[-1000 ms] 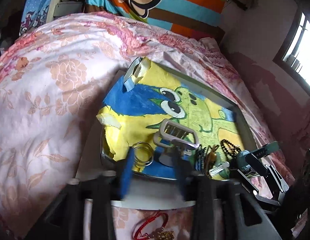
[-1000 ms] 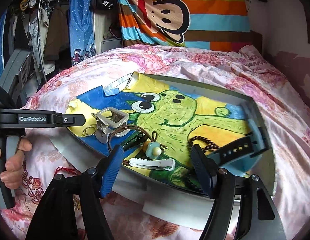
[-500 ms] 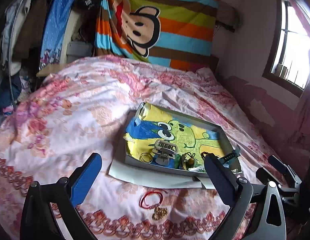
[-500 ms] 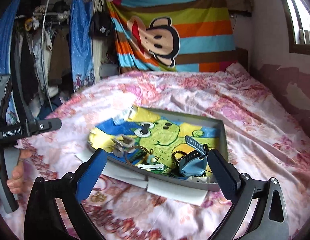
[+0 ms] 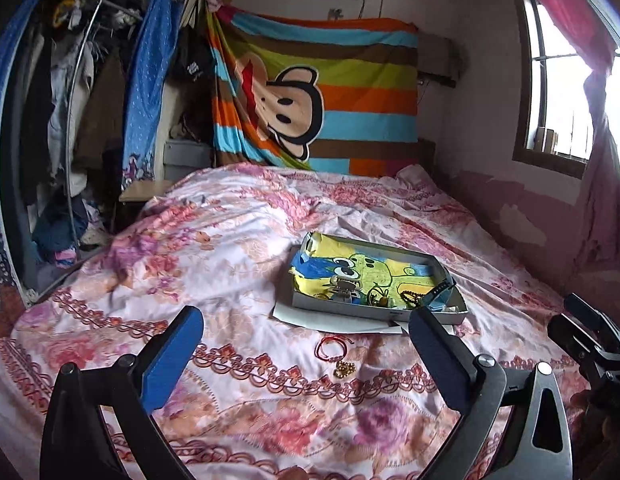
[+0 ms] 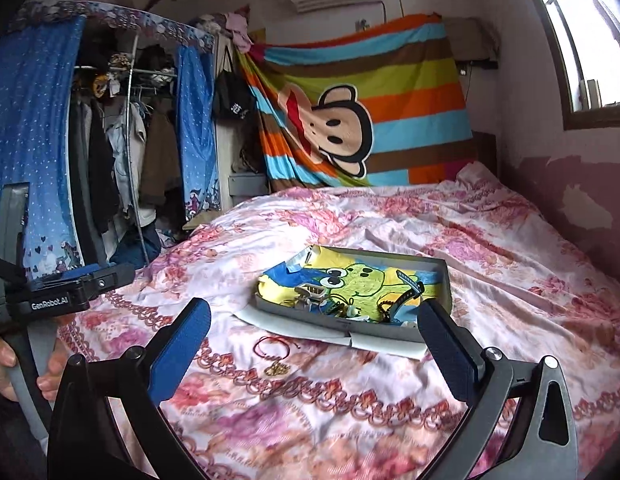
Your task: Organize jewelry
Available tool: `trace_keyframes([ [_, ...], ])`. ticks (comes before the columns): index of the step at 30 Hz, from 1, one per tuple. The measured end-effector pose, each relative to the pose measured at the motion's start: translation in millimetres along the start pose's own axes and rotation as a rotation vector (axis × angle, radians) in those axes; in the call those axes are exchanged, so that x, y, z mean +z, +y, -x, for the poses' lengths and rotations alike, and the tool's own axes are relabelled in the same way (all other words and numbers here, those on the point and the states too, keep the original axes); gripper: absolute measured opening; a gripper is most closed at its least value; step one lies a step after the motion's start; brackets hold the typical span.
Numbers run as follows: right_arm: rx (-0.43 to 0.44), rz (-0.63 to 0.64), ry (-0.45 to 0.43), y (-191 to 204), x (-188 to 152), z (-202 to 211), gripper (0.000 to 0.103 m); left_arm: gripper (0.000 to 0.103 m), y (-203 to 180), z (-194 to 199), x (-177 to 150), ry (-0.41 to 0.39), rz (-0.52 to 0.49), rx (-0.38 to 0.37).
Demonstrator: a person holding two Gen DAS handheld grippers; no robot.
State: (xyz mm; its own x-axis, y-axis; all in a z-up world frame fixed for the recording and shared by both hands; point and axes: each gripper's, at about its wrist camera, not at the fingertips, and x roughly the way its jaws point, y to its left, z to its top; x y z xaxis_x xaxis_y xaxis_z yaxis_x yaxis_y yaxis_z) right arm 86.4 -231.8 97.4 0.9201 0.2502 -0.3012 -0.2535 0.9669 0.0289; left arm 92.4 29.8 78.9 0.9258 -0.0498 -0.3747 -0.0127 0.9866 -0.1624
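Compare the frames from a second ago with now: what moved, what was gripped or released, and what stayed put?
Both grippers pulled back and up from the tray; it now looks small and distant. The left gripper and right gripper have just been opening their jaws, and nothing sits between them. Nothing was picked up. The jewelry in the tray, the red cord bracelet and the gold piece on the bedspread lie as before.
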Motion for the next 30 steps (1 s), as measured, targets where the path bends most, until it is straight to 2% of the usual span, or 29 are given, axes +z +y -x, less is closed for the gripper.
trace_keyframes([
  [5,-0.011,0.007,-0.002,13,-17,27,0.102,0.103,-2,28,-27,-0.036,-0.082,0.012],
  [9,-0.034,0.011,0.015,16,-37,39,0.102,0.103,2,34,-51,-0.035,-0.097,0.017],
  [16,-0.041,0.014,0.062,14,-62,42,0.102,0.103,8,34,-82,0.034,-0.172,0.056],
  [24,-0.048,-0.016,0.158,8,-85,24,0.102,0.103,1,20,-91,0.120,-0.229,0.069],
  [30,-0.053,-0.036,0.211,4,-94,14,0.102,0.103,5,8,-97,0.204,-0.201,0.056],
])
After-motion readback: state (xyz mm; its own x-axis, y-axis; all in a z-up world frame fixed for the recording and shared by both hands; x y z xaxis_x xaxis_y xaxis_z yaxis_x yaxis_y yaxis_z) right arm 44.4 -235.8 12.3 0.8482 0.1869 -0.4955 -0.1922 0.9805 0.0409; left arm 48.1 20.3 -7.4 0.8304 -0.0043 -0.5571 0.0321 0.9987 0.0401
